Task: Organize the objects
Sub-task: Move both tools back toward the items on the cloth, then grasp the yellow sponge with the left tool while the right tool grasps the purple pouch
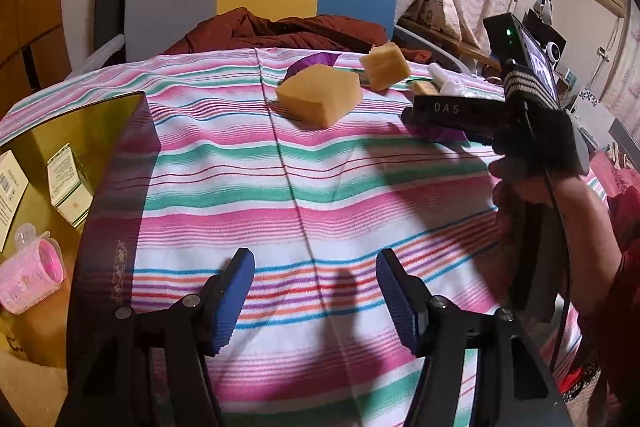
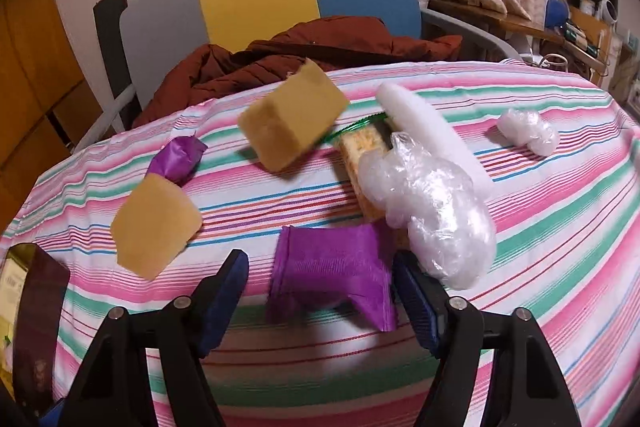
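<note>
Right claw open over purple cloth, striped tablecloth

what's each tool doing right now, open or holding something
left tool: open, nothing between its pads
right tool: open, purple cloth piece lies between the pads, not gripped

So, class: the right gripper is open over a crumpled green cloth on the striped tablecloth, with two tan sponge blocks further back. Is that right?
Not quite. The crumpled cloth lying between the open right gripper's fingers is purple, not green, as the right wrist view shows. The striped tablecloth and two tan sponge blocks are as stated.
</note>
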`<state>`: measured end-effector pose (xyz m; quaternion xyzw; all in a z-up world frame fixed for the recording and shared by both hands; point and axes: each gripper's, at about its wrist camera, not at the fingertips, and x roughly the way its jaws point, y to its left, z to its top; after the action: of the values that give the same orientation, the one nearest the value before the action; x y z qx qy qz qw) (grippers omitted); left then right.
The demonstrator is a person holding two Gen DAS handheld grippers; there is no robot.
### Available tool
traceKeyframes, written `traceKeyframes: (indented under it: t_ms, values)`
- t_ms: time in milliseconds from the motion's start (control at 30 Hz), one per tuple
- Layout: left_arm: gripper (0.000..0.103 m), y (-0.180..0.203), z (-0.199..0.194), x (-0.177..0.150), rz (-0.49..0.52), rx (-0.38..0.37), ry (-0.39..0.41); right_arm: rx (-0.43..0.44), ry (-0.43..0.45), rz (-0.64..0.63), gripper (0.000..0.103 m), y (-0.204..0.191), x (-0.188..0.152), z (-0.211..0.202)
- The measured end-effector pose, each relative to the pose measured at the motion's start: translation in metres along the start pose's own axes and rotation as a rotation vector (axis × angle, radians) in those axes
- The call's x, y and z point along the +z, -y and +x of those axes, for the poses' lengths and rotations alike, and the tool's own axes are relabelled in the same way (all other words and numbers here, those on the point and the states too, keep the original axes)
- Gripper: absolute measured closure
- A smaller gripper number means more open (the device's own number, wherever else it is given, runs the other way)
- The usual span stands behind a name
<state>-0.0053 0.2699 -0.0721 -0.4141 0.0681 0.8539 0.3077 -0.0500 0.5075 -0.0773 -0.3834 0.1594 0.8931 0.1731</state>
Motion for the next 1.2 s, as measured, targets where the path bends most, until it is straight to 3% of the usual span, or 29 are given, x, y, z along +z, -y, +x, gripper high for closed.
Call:
traceKeyframes:
  t_ms: [133, 433, 567, 800, 1100, 1200]
  values:
    - [0.039, 0.003, 0.006, 0.009, -0.003, 0.002, -0.002, 0.005, 0.006, 0.004, 0.042, 0.002, -0.002, 0.002]
    - [0.039, 0.010, 0.033, 0.053, 0.006, 0.043, -0.038, 0.025, 0.027, 0.064, 0.047, 0.009, -0.012, -0.007]
    - [0.024, 0.014, 0.048, 0.078, 0.041, 0.068, -0.037, 0.033, 0.044, 0.102, 0.047, 0.015, -0.019, -0.014]
    - [0.021, 0.005, 0.076, 0.120, 0.099, 0.091, 0.011, 0.042, 0.050, 0.113, 0.046, 0.016, -0.020, -0.013]
    - [0.021, 0.019, 0.105, 0.122, 0.227, 0.071, -0.029, 0.053, 0.060, 0.121, 0.046, 0.019, -0.021, -0.013]
    - [0.032, 0.024, 0.105, 0.118, 0.221, 0.075, 0.001, 0.057, 0.062, 0.124, 0.046, 0.020, -0.021, -0.013]
